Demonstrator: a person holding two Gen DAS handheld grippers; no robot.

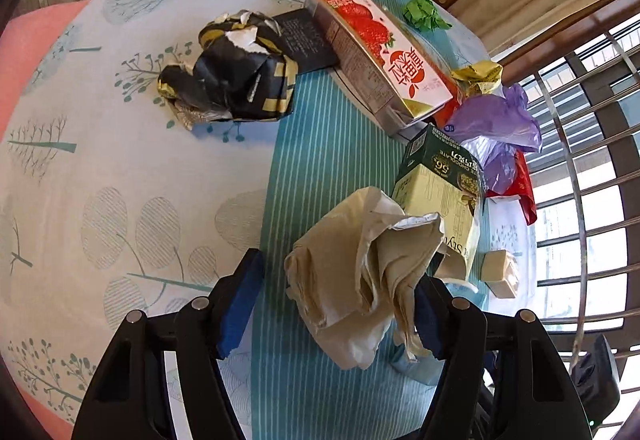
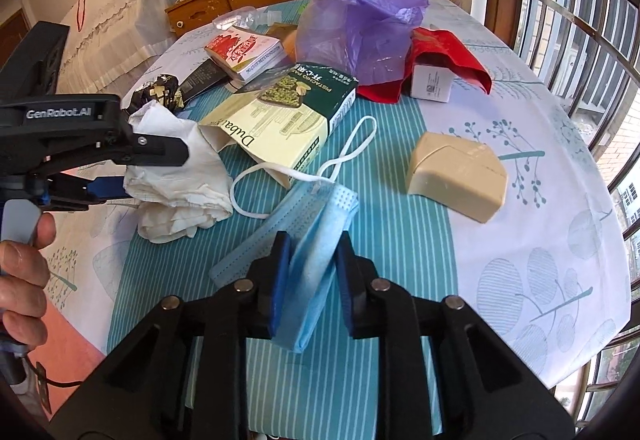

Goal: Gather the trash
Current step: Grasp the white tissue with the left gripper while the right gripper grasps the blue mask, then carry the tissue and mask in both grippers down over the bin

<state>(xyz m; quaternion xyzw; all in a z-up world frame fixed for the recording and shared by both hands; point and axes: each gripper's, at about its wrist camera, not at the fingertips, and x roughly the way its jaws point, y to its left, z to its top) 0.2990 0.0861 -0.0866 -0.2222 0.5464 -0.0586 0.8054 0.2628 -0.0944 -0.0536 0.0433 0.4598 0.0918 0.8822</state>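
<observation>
Currently, status by item:
mask: blue face mask (image 2: 308, 248) lies on the bench's (image 2: 400, 224) teal stripe, nearest edge
right gripper: right gripper (image 2: 310, 280) nearly closed, pads pinching the folded mask
tissue: crumpled tissue wad (image 1: 360, 280) just beside the chocolate box (image 2: 280, 120)
left gripper: left gripper (image 1: 332, 304) wide apart, straddling the wad; one pad touches, no pinch yet
step: likely double pickup, mask gripped, tissue pending
next: close left on wad, lift both clear of the box and the mask's ear loops (image 2: 352, 152)
</observation>
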